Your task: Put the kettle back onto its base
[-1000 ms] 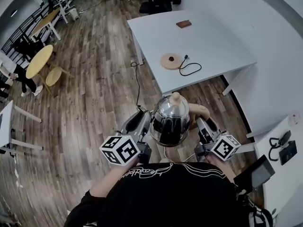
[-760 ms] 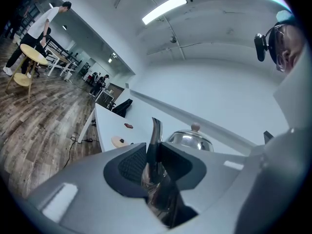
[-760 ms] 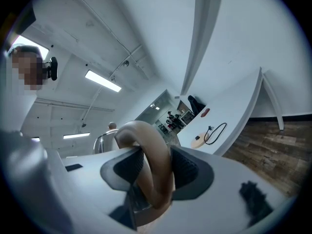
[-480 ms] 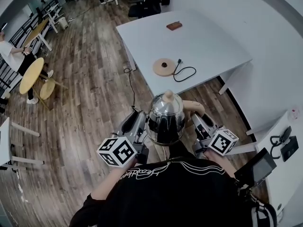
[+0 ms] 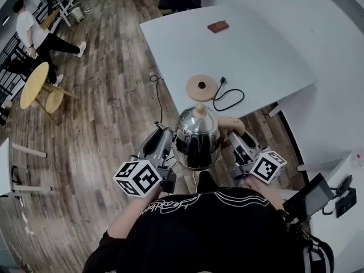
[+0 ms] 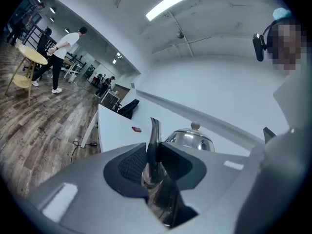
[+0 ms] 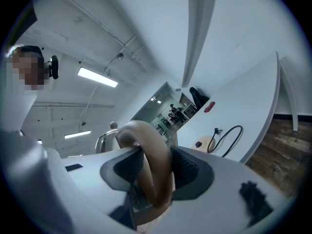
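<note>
Kettle (image 5: 197,138): steel, upright, knob (image 5: 199,109) on top; carried in the air between both grippers, over the wood floor (image 5: 102,95), just short of the table (image 5: 267,44)
Left gripper (image 6: 153,156): clenched on the spout (image 6: 154,130); pads press the thin neck from both sides
Right gripper (image 7: 150,172): clamped round the tan handle (image 7: 146,140); the loop sits deep between the pads
Base (image 5: 201,87): round disc near the table's front edge, bare, centre pin (image 5: 201,86) showing; apart from the kettle, ahead of it
Cord (image 5: 230,98): loops off to the right of the base; clear of the disc
Doing it well: I'd hold both grips level so nothing tips; carry the kettle over the table edge, centre it above the pin, lower straight down; no letting go until it sits flat
Risk: the spout grip looks slim and could slip; a tilted landing could nudge the base toward the edge
</note>
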`<state>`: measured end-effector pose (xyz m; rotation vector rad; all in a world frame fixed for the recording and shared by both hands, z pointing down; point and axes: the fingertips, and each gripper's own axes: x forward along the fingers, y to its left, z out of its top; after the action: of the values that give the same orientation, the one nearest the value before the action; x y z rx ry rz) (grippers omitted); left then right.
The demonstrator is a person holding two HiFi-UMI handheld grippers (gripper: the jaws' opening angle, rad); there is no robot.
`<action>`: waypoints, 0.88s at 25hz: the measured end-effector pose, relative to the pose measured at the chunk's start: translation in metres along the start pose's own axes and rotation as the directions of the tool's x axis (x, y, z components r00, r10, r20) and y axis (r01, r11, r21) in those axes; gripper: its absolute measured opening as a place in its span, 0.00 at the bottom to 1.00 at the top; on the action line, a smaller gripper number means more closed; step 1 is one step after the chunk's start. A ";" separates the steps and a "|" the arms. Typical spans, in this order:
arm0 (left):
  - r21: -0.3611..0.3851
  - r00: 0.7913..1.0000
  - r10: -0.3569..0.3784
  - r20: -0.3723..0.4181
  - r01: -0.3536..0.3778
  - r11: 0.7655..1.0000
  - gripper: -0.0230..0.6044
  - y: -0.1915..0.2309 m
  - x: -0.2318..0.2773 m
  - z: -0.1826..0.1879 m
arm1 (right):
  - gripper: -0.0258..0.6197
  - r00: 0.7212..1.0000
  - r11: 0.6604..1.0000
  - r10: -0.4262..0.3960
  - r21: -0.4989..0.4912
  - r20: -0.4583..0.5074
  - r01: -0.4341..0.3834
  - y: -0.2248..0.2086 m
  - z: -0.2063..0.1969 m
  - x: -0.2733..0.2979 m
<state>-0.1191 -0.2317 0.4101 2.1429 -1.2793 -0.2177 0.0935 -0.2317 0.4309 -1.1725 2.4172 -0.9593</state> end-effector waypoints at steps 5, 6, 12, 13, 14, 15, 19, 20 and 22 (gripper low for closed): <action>-0.008 0.999 -0.002 -0.033 0.002 1.000 0.20 0.011 0.028 0.001 | 0.30 1.000 1.000 -0.012 -0.024 -0.008 0.012 -0.020 0.012 0.019; -0.008 0.999 -0.005 -0.034 0.005 1.000 0.20 0.011 0.029 0.001 | 0.30 1.000 1.000 -0.013 -0.029 -0.007 0.013 -0.019 0.013 0.019; -0.014 0.999 -0.024 -0.045 0.024 1.000 0.20 0.013 0.031 0.000 | 0.30 1.000 0.999 -0.022 -0.039 -0.003 0.021 -0.017 0.011 0.016; -0.014 0.999 -0.027 -0.048 0.026 1.000 0.20 0.012 0.030 0.000 | 0.30 1.000 0.999 -0.021 -0.039 -0.001 0.021 -0.016 0.011 0.015; -0.013 0.998 -0.029 -0.049 0.029 1.000 0.20 0.012 0.029 0.000 | 0.30 1.000 0.999 -0.019 -0.041 -0.002 0.019 -0.015 0.011 0.014; -0.011 0.998 -0.032 -0.050 0.031 0.999 0.20 0.012 0.029 0.001 | 0.30 1.000 0.999 -0.017 -0.046 -0.005 0.016 -0.014 0.011 0.014; 0.005 0.998 -0.027 -0.055 0.027 1.000 0.20 0.027 0.069 0.007 | 0.29 1.000 0.997 0.004 -0.075 -0.022 -0.006 -0.041 0.026 0.043; 0.011 0.998 -0.021 -0.058 0.022 1.000 0.20 0.033 0.088 0.010 | 0.30 1.000 0.997 0.010 -0.081 -0.028 -0.012 -0.056 0.034 0.058; 0.027 0.998 -0.015 -0.061 0.017 0.999 0.20 0.045 0.123 0.016 | 0.30 0.999 0.995 0.022 -0.094 -0.038 -0.025 -0.082 0.049 0.085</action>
<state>-0.0959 -0.3570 0.4449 2.1670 -1.2370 -0.1409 0.1133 -0.3564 0.4522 -1.1651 2.5243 -0.8756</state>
